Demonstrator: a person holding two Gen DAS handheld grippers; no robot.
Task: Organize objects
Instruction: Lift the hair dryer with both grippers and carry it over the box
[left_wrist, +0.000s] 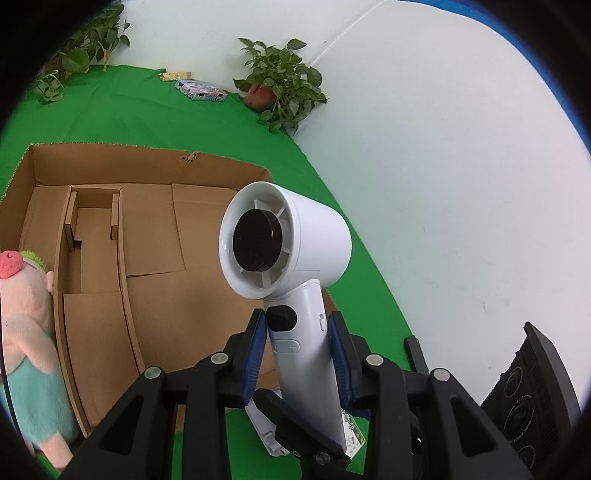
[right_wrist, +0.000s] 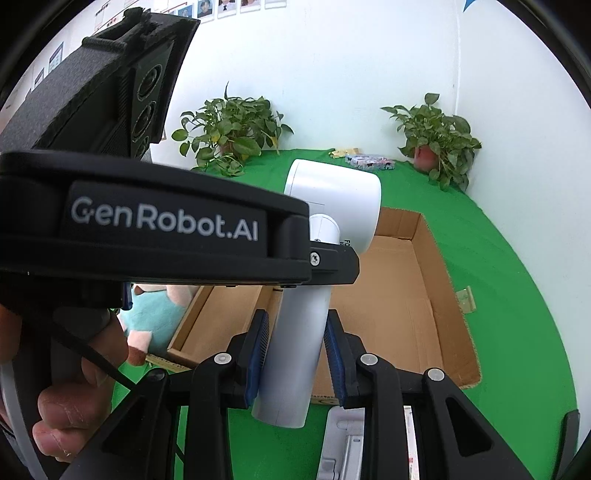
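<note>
In the left wrist view, at the far left edge, a soft plush doll with a pink face and a teal shirt (left_wrist: 26, 332) leans against the outside wall of the shallow brown cardboard box (left_wrist: 147, 173). The box is open at the top, with a small cardboard divider inside, and lies on the green cloth-covered table (left_wrist: 122, 107), a likely place for things to be sorted into.

At centre frame the white plastic handheld fan with a round barrel head and black hub (left_wrist: 284, 243) stands upright, head above the box's right part. The left gripper (left_wrist: 299, 343) pinches its handle between the blue pads, just below the buttons. A grip that low keeps the head clear.

In the right wrist view the left gripper fills the upper left, a hand (right_wrist: 70, 398) wrapped round its grip at lower left. At lower centre the right gripper (right_wrist: 295, 350) is also clamped on the fan handle, further down near its butt end. Both grips together probably steady the top-heavy fan, though whether this is a handover I cannot tell. Beneath, a pale plastic piece (right_wrist: 343, 443) lies on the cloth, only partly visible.
</note>
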